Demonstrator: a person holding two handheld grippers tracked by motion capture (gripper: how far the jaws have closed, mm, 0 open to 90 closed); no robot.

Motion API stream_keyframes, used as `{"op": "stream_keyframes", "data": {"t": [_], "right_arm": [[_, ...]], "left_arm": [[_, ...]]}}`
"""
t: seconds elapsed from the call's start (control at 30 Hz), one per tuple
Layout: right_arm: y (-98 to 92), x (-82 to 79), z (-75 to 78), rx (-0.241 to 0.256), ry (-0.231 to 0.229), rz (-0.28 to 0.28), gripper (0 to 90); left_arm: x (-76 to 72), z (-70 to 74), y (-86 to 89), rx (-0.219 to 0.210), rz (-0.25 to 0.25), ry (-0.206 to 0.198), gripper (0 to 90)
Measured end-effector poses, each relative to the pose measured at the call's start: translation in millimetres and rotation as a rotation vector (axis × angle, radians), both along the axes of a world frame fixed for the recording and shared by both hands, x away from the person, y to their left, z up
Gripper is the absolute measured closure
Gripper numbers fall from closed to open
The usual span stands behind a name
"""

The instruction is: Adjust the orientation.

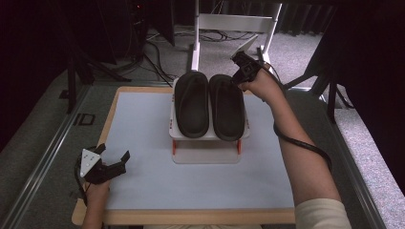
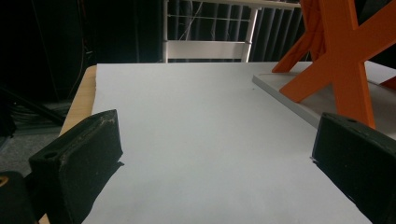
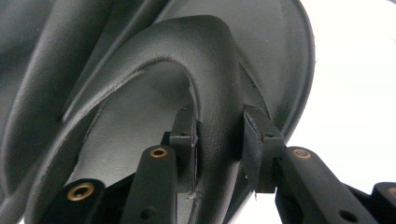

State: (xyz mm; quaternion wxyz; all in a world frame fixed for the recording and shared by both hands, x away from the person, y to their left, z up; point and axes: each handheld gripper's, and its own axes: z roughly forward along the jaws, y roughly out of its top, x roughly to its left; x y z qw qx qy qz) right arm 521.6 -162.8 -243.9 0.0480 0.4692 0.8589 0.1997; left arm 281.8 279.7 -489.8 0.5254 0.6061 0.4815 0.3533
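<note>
Two black slippers lie side by side on a small white rack (image 1: 205, 137) with orange legs at the middle of the table. The left slipper (image 1: 192, 102) lies free. My right gripper (image 1: 237, 78) is at the far end of the right slipper (image 1: 227, 107), shut on that slipper's strap (image 3: 219, 116), which is pinched between the two pads. My left gripper (image 1: 117, 160) rests low at the table's near left corner, open, with nothing between its fingers (image 2: 84, 158). An orange leg of the rack (image 2: 345, 60) stands ahead of it to the right.
The table has a pale grey-blue mat (image 1: 143, 181) with a wooden edge (image 1: 191, 217). A white frame (image 1: 229, 24) stands on the carpet beyond the table. Cables (image 1: 157, 62) run over the floor at the back left.
</note>
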Motion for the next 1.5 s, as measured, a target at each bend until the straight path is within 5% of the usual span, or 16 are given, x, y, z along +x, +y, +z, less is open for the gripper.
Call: {"op": "stream_keyframes", "data": {"t": [0.53, 0.77, 1.0, 1.1, 1.3, 1.5], "right_arm": [[5.7, -2.4, 1.2, 0.032, 0.014, -0.025, 65.8], [-2.4, -7.9, 8.9, 0.043, -0.085, 0.008, 50.2], [-15.0, -15.0, 17.5, 0.109, -0.115, 0.006, 35.1], [-22.1, -20.5, 15.8, 0.152, -0.112, 0.062, 24.1], [-35.1, -28.3, 13.7, 0.217, -0.136, 0.067, 22.3], [-44.9, -35.2, 13.1, 0.217, -0.195, 0.077, 18.8]], "left_arm": [[0.1, 0.0, -0.2, 0.0, -0.001, 0.0, 1.2], [0.2, 0.0, -0.1, 0.0, 0.0, 0.001, 1.2], [0.3, 0.0, 0.0, 0.0, 0.001, 0.002, 1.2], [0.4, 0.0, -0.1, 0.0, 0.001, 0.003, 1.2], [0.4, 0.0, -0.2, 0.001, 0.001, 0.004, 1.2], [0.5, 0.0, -0.2, 0.001, 0.001, 0.004, 1.2]]}}
